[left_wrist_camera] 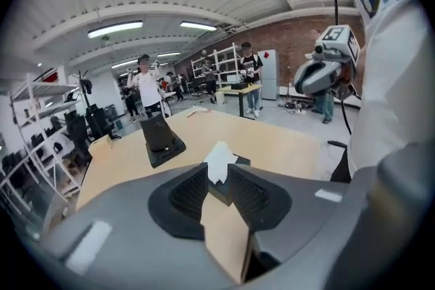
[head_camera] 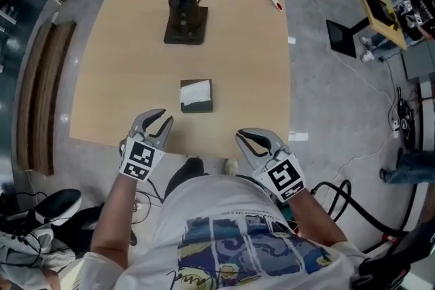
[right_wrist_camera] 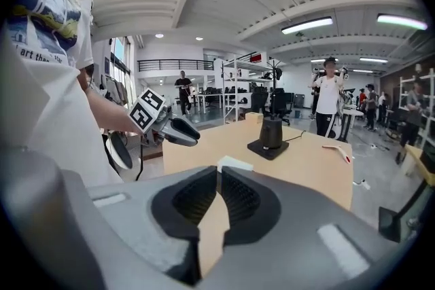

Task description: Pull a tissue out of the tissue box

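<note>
Fingers [left_wrist_camera: 187, 192] of the left gripper [left_wrist_camera: 217, 172] stand slightly apart, empty; the right gripper [right_wrist_camera: 219, 170] is closed, empty. Tissue box [head_camera: 196, 96] sits toward the surface's [head_camera: 115, 78] near edge, black stand [head_camera: 185, 18] toward the far edge.

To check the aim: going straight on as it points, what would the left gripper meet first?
Likely the tissue standing out of the box, in line with the left gripper; depth is unclear.
</note>
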### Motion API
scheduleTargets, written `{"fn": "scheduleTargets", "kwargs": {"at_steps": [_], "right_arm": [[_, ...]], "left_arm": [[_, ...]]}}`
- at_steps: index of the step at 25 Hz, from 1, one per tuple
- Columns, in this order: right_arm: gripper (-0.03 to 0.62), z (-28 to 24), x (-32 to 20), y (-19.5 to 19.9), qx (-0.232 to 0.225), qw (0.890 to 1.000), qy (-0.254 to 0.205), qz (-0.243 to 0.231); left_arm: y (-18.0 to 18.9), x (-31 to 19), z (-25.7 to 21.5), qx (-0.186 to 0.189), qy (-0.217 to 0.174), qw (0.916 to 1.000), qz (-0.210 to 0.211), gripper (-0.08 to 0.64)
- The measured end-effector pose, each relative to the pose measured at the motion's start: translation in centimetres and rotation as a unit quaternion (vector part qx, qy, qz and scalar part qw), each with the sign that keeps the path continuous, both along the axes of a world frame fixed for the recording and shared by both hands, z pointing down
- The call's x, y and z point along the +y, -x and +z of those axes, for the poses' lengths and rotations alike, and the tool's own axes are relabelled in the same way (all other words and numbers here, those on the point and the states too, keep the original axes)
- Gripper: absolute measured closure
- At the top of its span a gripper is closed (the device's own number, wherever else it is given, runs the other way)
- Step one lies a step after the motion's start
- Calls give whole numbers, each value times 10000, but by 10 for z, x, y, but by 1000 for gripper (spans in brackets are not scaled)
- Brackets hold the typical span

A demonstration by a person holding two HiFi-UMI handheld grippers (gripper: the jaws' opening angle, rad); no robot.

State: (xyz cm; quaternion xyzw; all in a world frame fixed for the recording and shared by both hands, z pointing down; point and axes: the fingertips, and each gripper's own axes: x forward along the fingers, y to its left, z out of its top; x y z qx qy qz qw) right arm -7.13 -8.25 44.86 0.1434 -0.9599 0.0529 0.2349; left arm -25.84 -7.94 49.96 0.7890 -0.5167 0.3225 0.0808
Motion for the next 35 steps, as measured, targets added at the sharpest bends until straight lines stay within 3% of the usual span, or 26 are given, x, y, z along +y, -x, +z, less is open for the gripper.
{"fn": "scheduleTargets", "kwargs": {"at_steps": [3,6,10,15,19,24,28,31,35], "right_arm": [[580,-1,-7,15,7,9998,38,177],[580,1,-11,26,35,9994,82,343],[580,5,-16,34,77,9978,174,633],[580,9,-21,37,81,9950,235,970],[580,12,-21,37,68,9912,298,1286],[580,17,-16,35,118,9872,428,1534],[580,17,-14,35,79,9849,418,1680],[580,17,-11,33,88,9827,446,1797],[580,17,-10,29,110,9804,462,1914]], "left_arm": [[10,-13,10,-612,59,9967,538,453],[12,-26,23,-1307,32,9835,1248,434],[14,-40,43,-2063,-12,9548,2139,398],[11,-57,66,-2583,-96,9229,2856,362],[2,-64,81,-3032,-318,8883,3435,318],[-7,-71,92,-3421,-550,8518,3929,279],[-16,-75,94,-3564,-734,8326,4175,279],[-24,-77,94,-3572,-840,8232,4333,281],[-36,-80,92,-3456,-937,8203,4459,281]]}}
